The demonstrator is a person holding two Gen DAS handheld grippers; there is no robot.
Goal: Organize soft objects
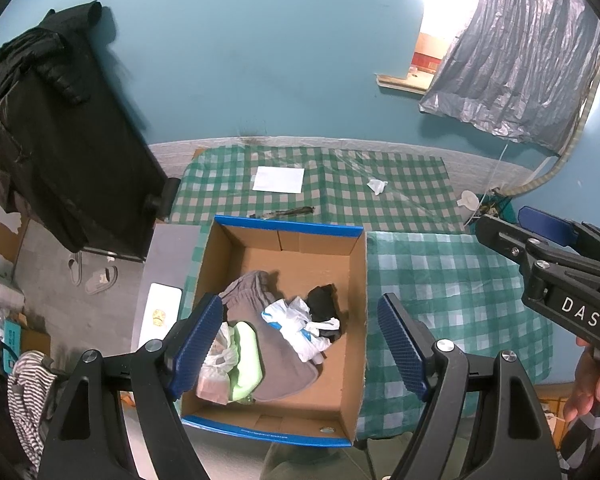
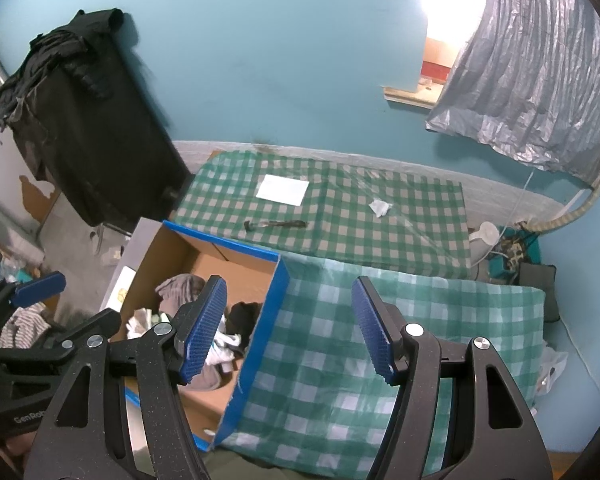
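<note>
A low desk covered in a green-and-beige checked cloth point(image 1: 340, 200) carries an open brown cardboard box with blue edging point(image 1: 356, 280). Beside the box lies a folded teal-and-white checked blanket point(image 1: 452, 300). Farther back on the cloth rest a white paper sheet point(image 1: 279, 179), a crumpled white tissue point(image 1: 377, 186) and a dark slender tool point(image 2: 275, 224).
</note>
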